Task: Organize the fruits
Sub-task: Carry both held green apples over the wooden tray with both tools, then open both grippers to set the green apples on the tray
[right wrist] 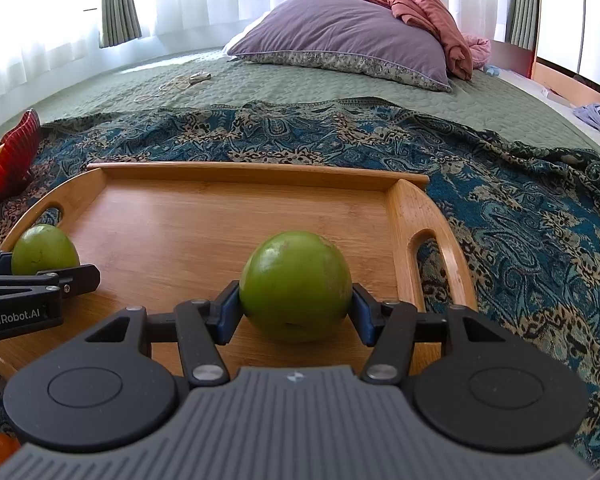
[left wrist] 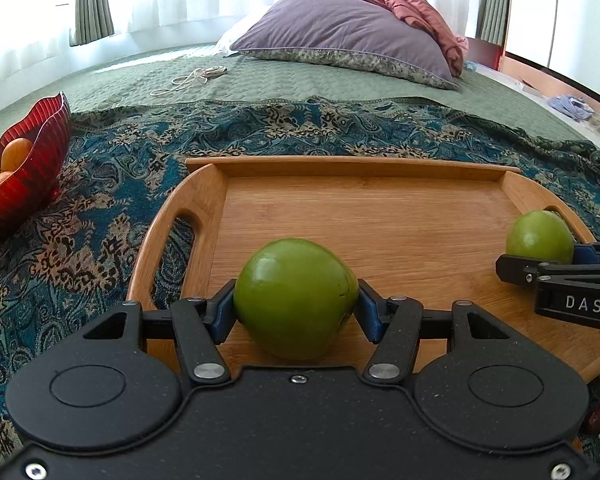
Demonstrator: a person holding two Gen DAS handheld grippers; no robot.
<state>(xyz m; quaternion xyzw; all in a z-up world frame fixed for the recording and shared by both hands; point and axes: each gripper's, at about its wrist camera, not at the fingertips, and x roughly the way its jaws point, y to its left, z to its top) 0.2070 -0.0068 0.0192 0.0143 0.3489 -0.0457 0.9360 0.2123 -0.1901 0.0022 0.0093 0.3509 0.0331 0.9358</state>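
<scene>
A green fruit (left wrist: 296, 298) is gripped by the left tool (left wrist: 296, 304); another green fruit (right wrist: 296, 286) is clamped by the right tool (right wrist: 296, 300), both on the wooden tray (left wrist: 380, 216).

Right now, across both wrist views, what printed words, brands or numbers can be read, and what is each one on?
"DAS" on the side of the right gripper, seen from the left wrist view; the edge of the picture may cut the word off.
"GenRobot.AI" on the side of the left gripper, seen from the right wrist view.
No other text is visible; the wooden tray and red bowl bear none.
</scene>
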